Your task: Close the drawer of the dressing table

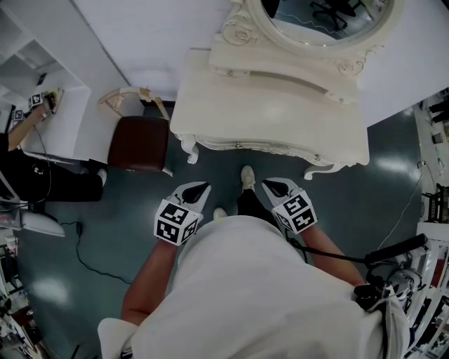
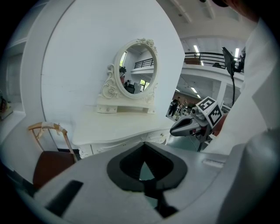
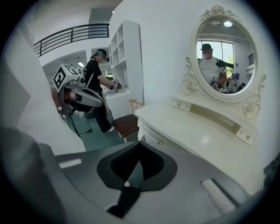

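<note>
Looks done: drawer (image 3: 153,134) flush in desk (image 1: 280,105), well ahead of left tool (image 1: 203,186) and right tool (image 1: 269,183). Both clamped shut, empty.

head view: we look steeply down on the dressing table (image 1: 273,105) from just before its front. left gripper view faces it from left-front, right gripper view from right-front, both near. all three share its top and mirror (image 1: 326,21).

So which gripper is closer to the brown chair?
Left. In the head view the left gripper sits just down and right of the chair; the right gripper is farther right, in front of the table.
</note>
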